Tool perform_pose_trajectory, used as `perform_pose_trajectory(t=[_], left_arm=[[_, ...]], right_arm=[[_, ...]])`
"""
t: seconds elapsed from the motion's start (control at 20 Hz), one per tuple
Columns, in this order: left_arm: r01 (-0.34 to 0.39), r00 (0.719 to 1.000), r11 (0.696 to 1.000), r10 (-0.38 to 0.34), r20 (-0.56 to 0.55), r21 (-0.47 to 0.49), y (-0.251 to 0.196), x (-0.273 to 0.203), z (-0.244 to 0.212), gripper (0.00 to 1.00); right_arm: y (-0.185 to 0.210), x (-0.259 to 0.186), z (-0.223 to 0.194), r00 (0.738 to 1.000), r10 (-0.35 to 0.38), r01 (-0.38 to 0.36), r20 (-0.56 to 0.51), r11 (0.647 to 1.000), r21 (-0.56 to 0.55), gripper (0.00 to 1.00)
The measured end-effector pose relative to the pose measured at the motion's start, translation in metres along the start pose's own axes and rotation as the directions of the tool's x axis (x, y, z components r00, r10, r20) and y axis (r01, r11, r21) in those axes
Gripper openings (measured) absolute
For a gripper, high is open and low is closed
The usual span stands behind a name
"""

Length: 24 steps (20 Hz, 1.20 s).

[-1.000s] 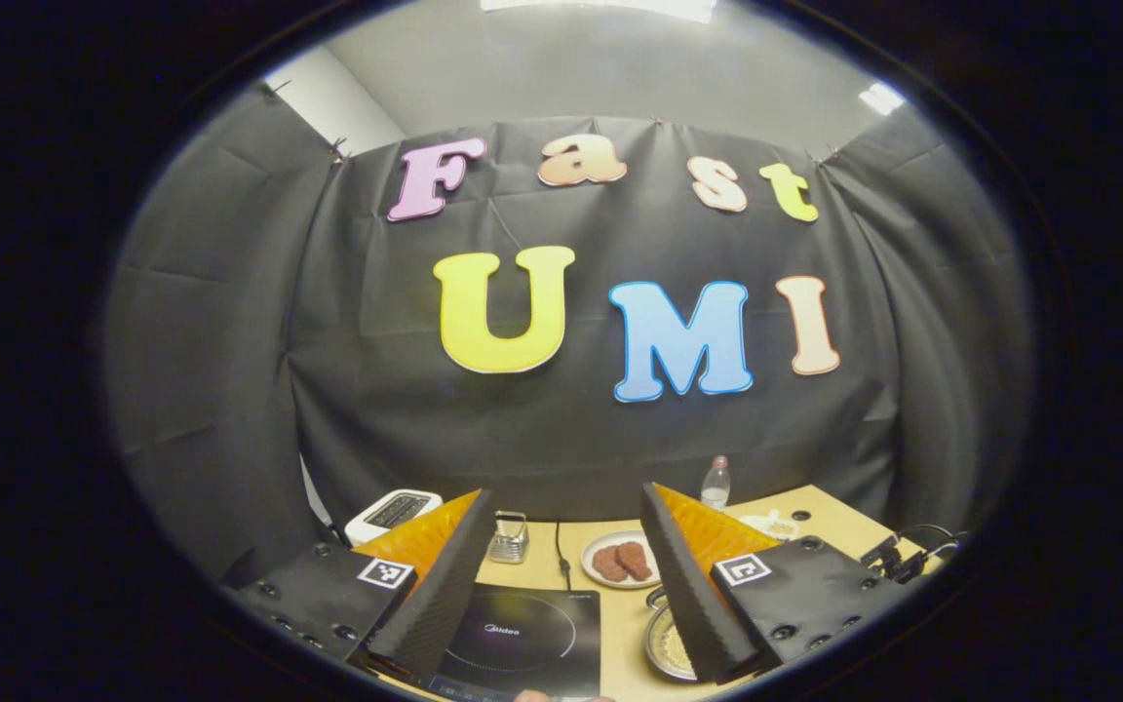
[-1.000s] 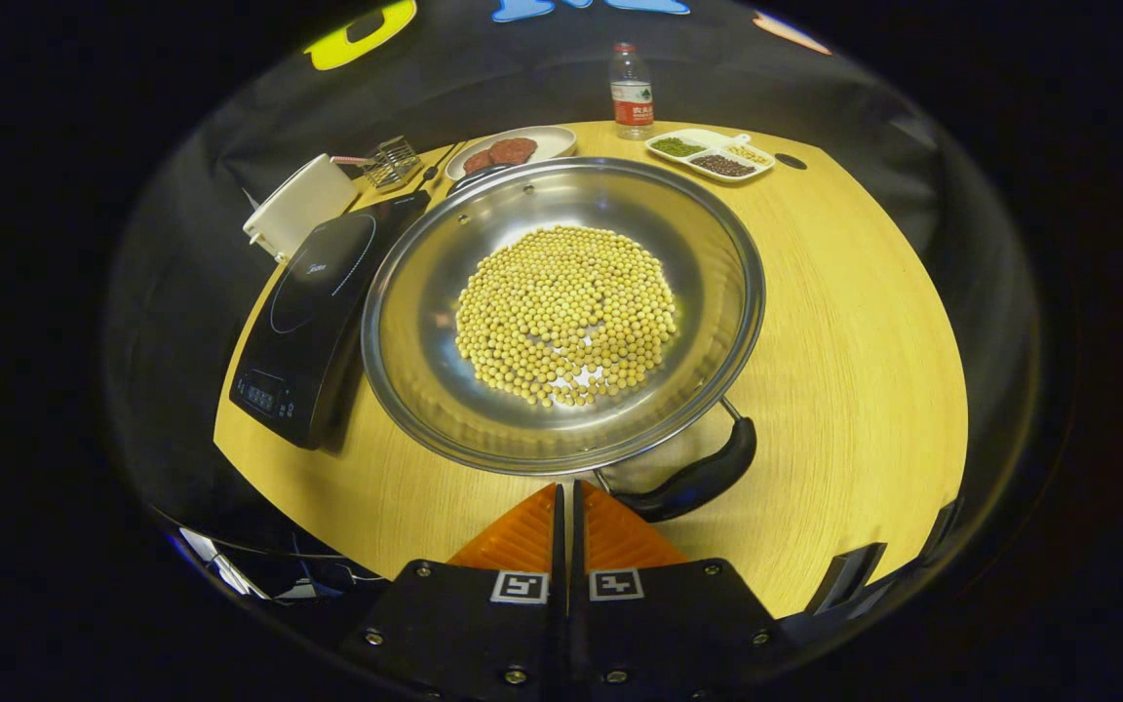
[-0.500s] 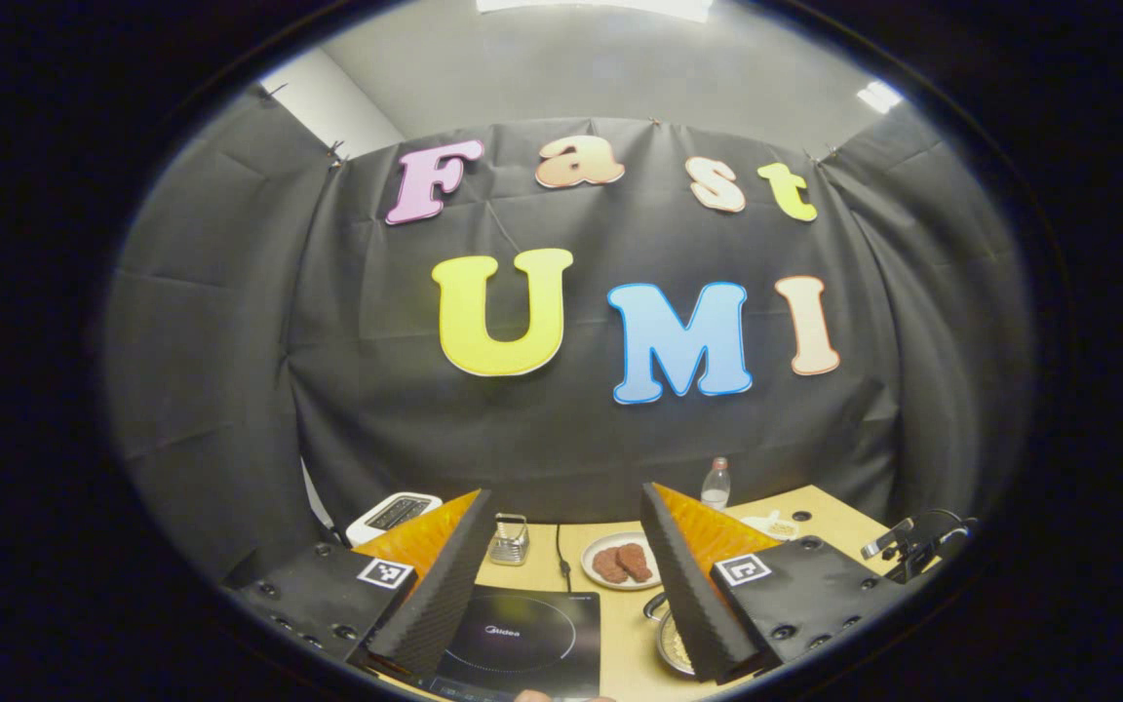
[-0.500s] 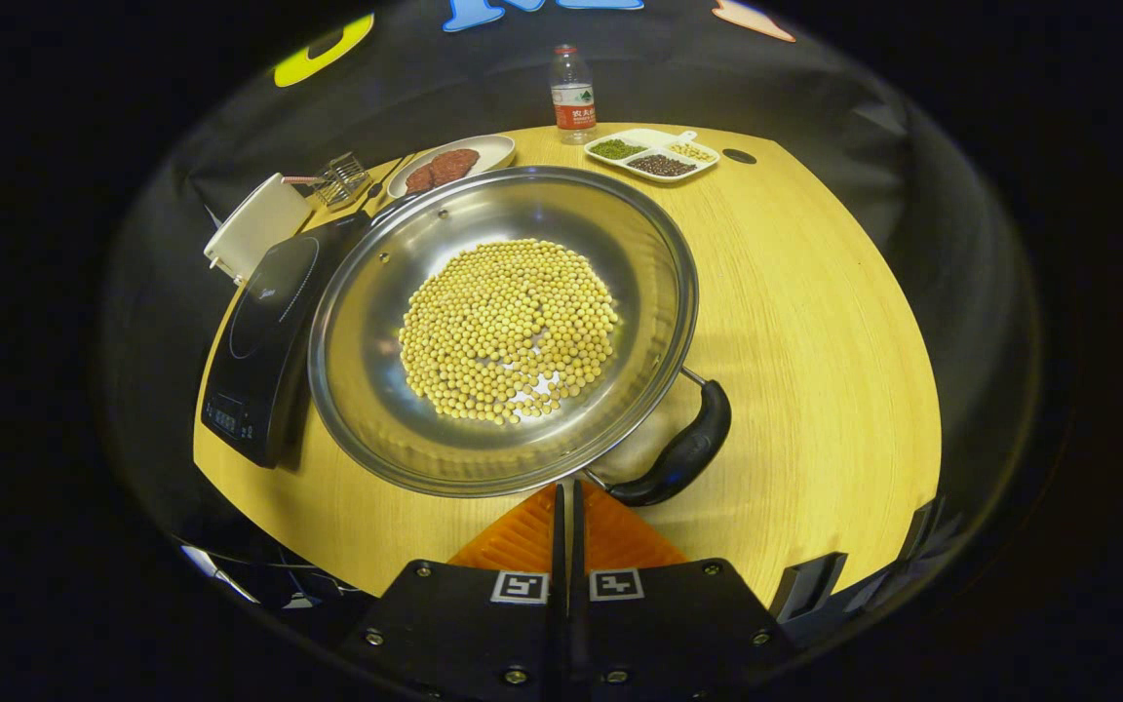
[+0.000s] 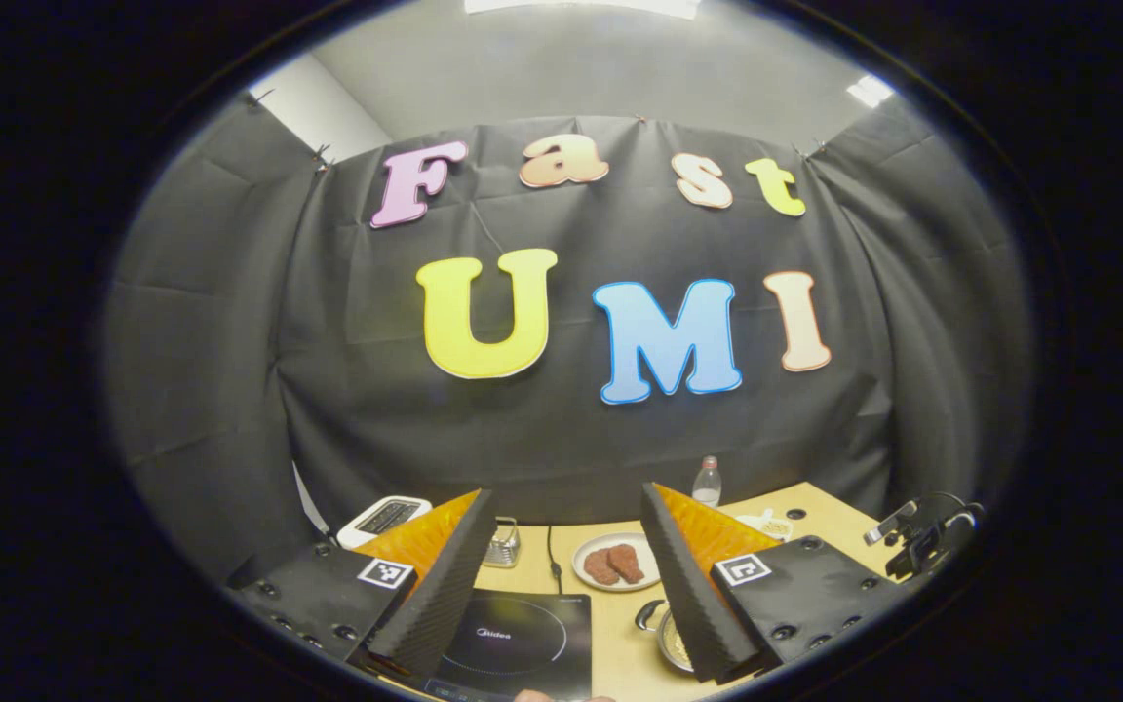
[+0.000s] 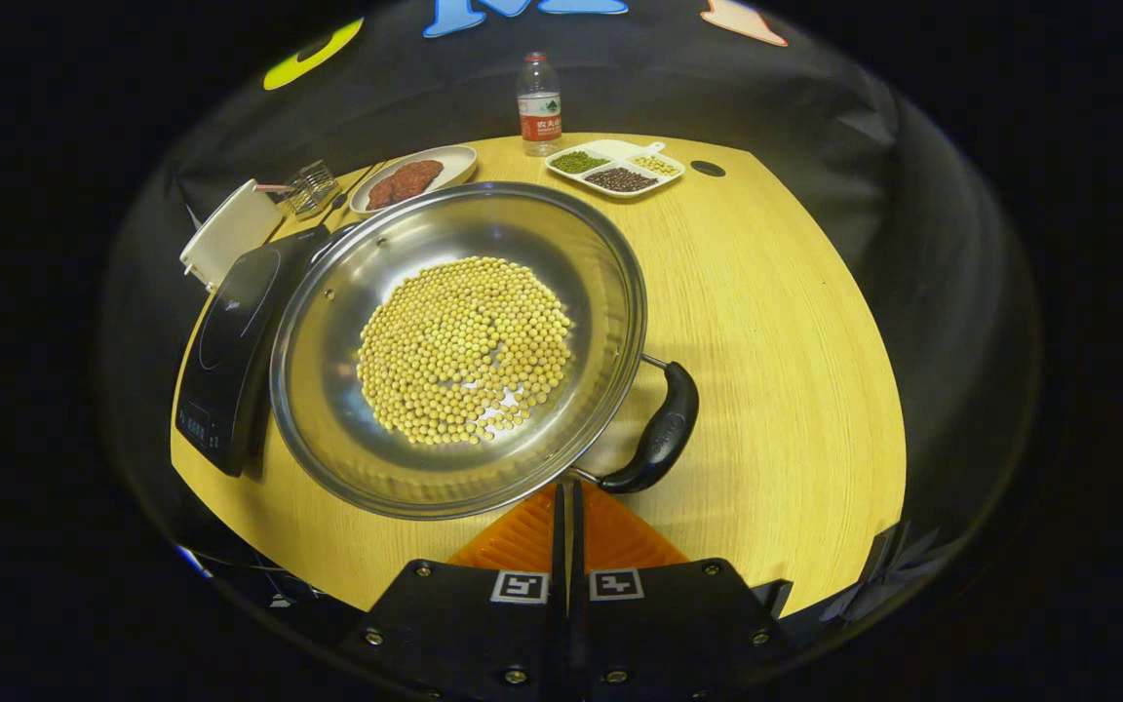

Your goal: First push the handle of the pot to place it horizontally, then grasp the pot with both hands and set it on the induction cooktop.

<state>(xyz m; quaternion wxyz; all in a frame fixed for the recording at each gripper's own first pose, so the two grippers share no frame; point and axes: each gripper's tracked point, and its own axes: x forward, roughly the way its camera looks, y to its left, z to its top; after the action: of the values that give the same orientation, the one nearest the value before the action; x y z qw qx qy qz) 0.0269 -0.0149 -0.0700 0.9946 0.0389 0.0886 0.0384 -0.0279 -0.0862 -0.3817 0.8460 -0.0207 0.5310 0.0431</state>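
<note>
A steel pot (image 6: pixel 328 390) holding yellow beans (image 6: pixel 464 346) stands on the wooden table (image 6: pixel 786 322). Its black side handle (image 6: pixel 661 436) points to the right and slightly toward me. My right gripper (image 6: pixel 568 487) is shut with nothing between its fingers, its tips at the pot's near rim beside the handle's bracket. The black induction cooktop (image 6: pixel 230 331) lies just left of the pot. In the left gripper view my left gripper (image 5: pixel 566 497) is held open above the cooktop (image 5: pixel 513 639), with the pot's (image 5: pixel 669 645) edge beside its right finger.
At the table's far side are a plate of brown meat pieces (image 6: pixel 410 178), a water bottle (image 6: pixel 539 102), a divided dish of grains (image 6: pixel 615 168), a small wire rack (image 6: pixel 306 185) and a white appliance (image 6: pixel 230 229). The table's near edge runs just before my right gripper.
The pot has turned, so its handle swung from the near side toward the right. The pot and cooktop slid left in the right gripper view. The left gripper stayed open and hardly shifted.
</note>
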Motion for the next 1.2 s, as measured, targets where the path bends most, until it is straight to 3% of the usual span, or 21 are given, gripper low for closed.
perform_pose_trajectory(t=[0.1, 0.15, 0.4, 0.5, 1.2], left_arm=[[-0.001, 1.000, 1.000, 0.001, -0.004, 0.003, -0.002, 0.000, -0.003, 0.99], [-0.003, 1.000, 1.000, 0.003, -0.008, 0.005, -0.003, 0.000, -0.004, 0.95], [-0.011, 1.000, 1.000, 0.011, -0.024, 0.016, -0.009, 0.001, -0.006, 0.95], [-0.012, 1.000, 1.000, 0.013, -0.024, 0.023, -0.014, 0.002, -0.004, 1.00], [-0.008, 0.998, 1.000, 0.009, -0.055, 0.017, -0.037, 0.019, -0.020, 0.97]], right_arm=[[-0.007, 0.002, 0.004, 1.000, -0.006, 0.006, 0.002, 1.000, 0.005, 0.01], [-0.010, 0.002, 0.005, 1.000, -0.007, 0.007, 0.004, 1.000, 0.006, 0.01], [-0.031, 0.009, 0.016, 0.999, -0.035, 0.035, 0.010, 0.999, 0.022, 0.01], [-0.038, 0.010, 0.021, 0.999, -0.034, 0.033, 0.011, 0.999, 0.038, 0.01], [-0.070, 0.027, 0.065, 0.998, -0.052, 0.052, 0.032, 0.998, 0.020, 0.01]])
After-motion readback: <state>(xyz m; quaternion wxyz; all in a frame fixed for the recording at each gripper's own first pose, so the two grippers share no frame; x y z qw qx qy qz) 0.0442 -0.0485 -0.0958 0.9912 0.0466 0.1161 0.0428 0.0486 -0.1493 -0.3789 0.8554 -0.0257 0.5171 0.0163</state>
